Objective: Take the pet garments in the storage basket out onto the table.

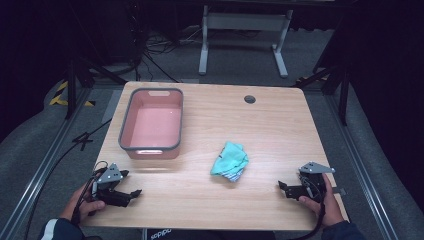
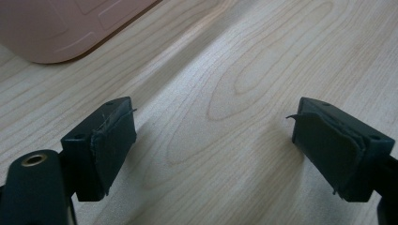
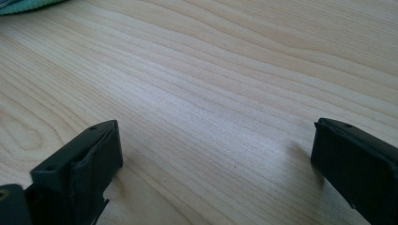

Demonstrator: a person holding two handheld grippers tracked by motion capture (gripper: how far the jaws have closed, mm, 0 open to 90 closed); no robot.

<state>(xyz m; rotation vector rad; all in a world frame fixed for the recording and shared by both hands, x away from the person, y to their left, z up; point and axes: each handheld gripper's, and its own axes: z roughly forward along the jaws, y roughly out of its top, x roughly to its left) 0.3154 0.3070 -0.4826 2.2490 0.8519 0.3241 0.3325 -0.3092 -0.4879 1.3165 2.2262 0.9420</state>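
Right, both grippers sit low at the bottom of the high view, the left gripper (image 1: 131,192) at lower left and the right gripper (image 1: 283,186) at lower right, each resting in a hand near the table's (image 1: 280,120) front edge. Jaws spread wide on both, nothing between them but bare wood grain, as each gripper's own view confirms.

Between them, a little right of centre frame, lies the crumpled teal cloth (image 1: 230,161), well apart from either tool. Its edge just peeks into the upper left corner of the right gripper view (image 3: 23,5). Up in the left half sits the pink bin (image 1: 172,107), empty, its rounded corner showing at the upper left of the left gripper view (image 2: 51,33).

Now the risks, as I judge them. That cloth is bunched and soft: a pinch on one loose fold could lift only a flap, so it unfurls and drags across the table. Come in too flat and the jaws may simply push it ahead. And if it heads for the bin, a trailing corner could catch on the grey rim or hang outside. The bin looks light too, so a knock could shove it.
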